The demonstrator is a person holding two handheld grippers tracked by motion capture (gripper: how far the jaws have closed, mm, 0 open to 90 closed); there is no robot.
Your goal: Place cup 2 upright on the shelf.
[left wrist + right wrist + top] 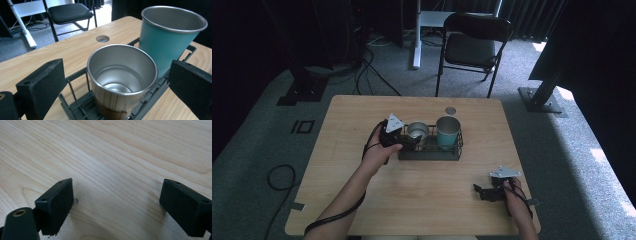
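A black wire rack (432, 154) near the middle of the wooden table holds two upright cups. The steel cup (417, 131) (120, 75) stands in the rack's left end, and the teal cup (448, 131) (167, 37) stands beside it on the right. My left gripper (410, 139) (117, 83) is at the rack's left end, pointing at the steel cup. Its jaws stand wide on either side of the cup's rim without touching it. My right gripper (478, 190) (117, 202) lies low over bare wood near the front right corner, open, with nothing between its jaws.
A round hole (450, 110) (102, 38) is cut in the table top behind the teal cup. A black folding chair (472, 45) and a white desk leg (417, 35) stand on the carpet beyond the far edge. Cables lie on the floor at left.
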